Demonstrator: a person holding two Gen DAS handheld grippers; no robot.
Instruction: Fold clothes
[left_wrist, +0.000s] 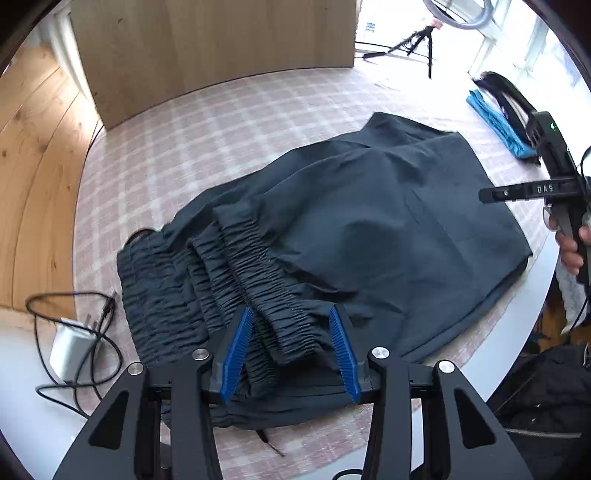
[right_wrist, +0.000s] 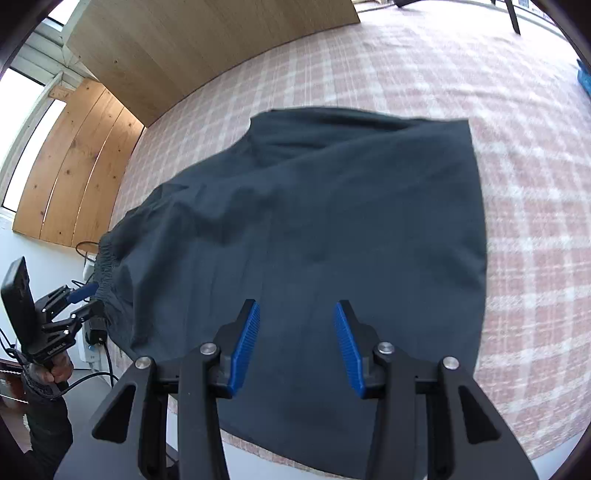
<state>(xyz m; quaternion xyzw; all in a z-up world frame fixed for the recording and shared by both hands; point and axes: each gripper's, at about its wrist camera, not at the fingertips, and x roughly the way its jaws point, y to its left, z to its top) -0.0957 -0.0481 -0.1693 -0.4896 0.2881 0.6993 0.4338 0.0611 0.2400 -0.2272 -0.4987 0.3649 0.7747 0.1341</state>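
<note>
Dark shorts partly folded on the checked tablecloth.
Left gripper (left_wrist: 291, 350) spread around the bunched waistband (left_wrist: 236, 280); right gripper (right_wrist: 297, 343) spread above the shorts (right_wrist: 314, 221). Legs laid together; final fold appears outstanding.

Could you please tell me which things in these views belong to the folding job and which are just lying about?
Job:
dark shorts
left gripper
right gripper
folded blue garment

Lying about:
white charger
black cables
tripod
checked tablecloth
</note>
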